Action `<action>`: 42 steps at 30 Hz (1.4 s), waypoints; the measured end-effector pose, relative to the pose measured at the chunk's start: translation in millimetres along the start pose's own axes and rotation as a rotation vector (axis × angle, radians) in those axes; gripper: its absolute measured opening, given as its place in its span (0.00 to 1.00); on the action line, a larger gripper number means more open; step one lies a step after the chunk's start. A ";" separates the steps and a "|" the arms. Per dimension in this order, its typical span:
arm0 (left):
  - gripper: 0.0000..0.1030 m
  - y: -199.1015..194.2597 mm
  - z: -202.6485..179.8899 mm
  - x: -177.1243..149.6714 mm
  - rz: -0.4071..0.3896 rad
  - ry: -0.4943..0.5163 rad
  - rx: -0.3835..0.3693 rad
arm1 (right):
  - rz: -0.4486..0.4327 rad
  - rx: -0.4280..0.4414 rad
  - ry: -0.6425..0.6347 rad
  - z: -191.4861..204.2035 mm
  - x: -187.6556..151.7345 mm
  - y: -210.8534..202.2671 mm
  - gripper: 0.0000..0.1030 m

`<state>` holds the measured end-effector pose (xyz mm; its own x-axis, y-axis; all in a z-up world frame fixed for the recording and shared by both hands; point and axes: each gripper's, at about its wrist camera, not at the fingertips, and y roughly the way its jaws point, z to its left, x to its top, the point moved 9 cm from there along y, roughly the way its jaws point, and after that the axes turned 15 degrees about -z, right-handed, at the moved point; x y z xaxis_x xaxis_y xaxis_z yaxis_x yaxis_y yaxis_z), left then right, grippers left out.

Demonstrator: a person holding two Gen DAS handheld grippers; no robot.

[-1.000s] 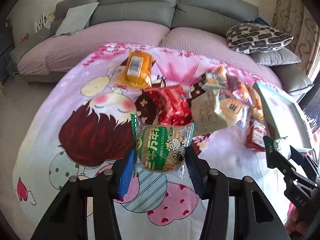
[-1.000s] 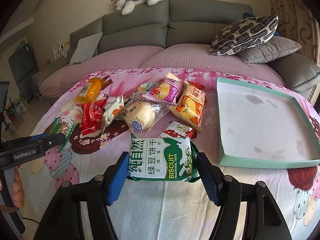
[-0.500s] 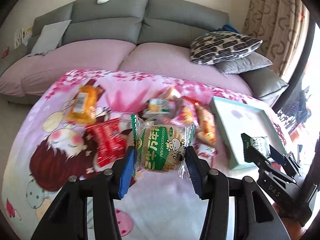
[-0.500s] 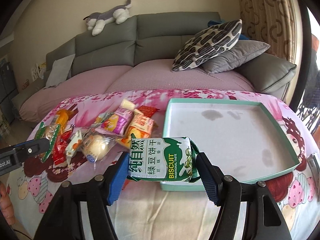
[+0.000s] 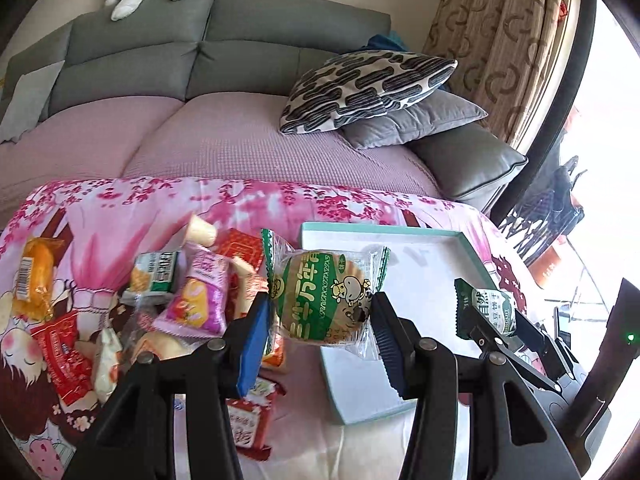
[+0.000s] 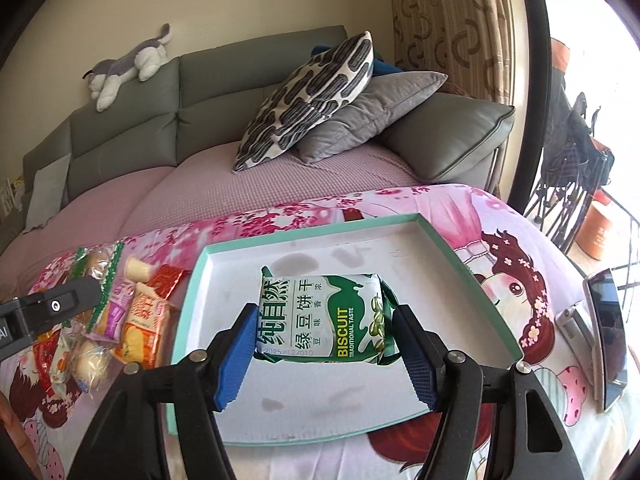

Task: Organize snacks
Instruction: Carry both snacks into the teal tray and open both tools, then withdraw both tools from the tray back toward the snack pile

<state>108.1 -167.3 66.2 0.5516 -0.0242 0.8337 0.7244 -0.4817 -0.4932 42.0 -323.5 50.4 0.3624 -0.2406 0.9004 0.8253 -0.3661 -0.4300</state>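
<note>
We hold two snacks at once, one in each tool. Our right gripper (image 6: 324, 354) has its blue pads pressed on the two short ends of the green biscuit pack (image 6: 322, 318), which hangs level above the white floor of the teal-rimmed tray (image 6: 472, 280), not yet touching it as far as we can judge. Our left gripper (image 5: 318, 340) is clamped on the round cake in its clear green-printed wrapper (image 5: 324, 300), carried over the near left corner of the same tray (image 5: 472, 252) and just past the heap of loose snacks (image 5: 192, 304) lying on the pink cartoon blanket (image 5: 120, 208). We judge both packets light and no strain to carry. The biscuit pack looks puffed and fairly firm, its contents brittle, so we would keep the squeeze gentle and stay on the ends where the pads already sit. The cake seems soft and easily dented; its film is slick and crinkly with loose sealed fins, so we would hold across the body rather than by a fin, which could slip or tear. The remaining packets are small and overlapping, and we would expect to take each across its narrow width.
</note>
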 end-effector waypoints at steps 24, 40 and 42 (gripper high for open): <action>0.51 158.1 -64.9 -25.9 0.247 0.061 -0.012 | 0.252 -0.091 0.031 -69.5 -12.0 131.5 0.69; 0.53 153.4 -64.1 -26.8 0.276 0.081 0.054 | 0.305 -0.082 -0.009 -69.4 -18.7 130.4 0.72; 0.60 143.8 -63.1 -20.4 0.253 0.068 0.058 | 0.293 -0.081 -0.007 -67.4 -16.9 123.7 0.75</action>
<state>174.9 -291.3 -6.1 0.6907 -0.1975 0.6957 0.5901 -0.4022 -0.7000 108.7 -425.4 -22.4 0.5833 -0.3410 0.7372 0.6478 -0.3522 -0.6755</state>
